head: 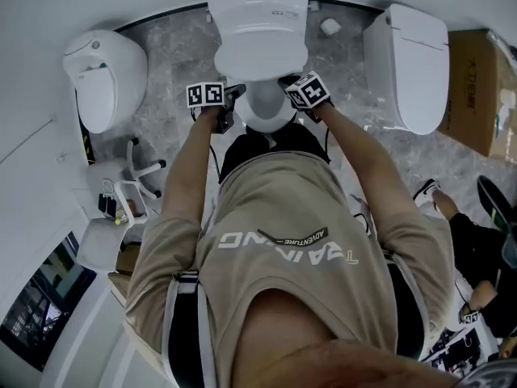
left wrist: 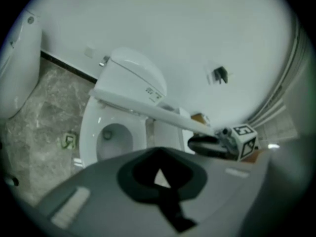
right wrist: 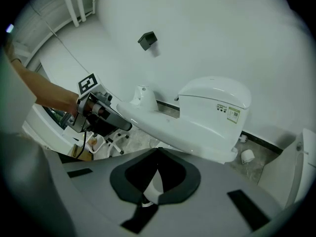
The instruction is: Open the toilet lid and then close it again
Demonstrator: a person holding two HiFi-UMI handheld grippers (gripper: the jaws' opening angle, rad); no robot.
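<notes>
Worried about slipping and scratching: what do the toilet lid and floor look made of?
Toilet lid: probably hard moulded plastic, glossy white, smooth with soft highlights. Floor: grey veined stone or stone-look tile, slightly shiny; which one, the pictures cannot settle.

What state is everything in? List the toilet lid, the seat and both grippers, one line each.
toilet lid: raised partway, neither shut nor fully open.
toilet seat: down on the bowl.
left gripper: shut on the toilet lid's front edge.
right gripper: shut on the toilet lid's front edge.
</notes>
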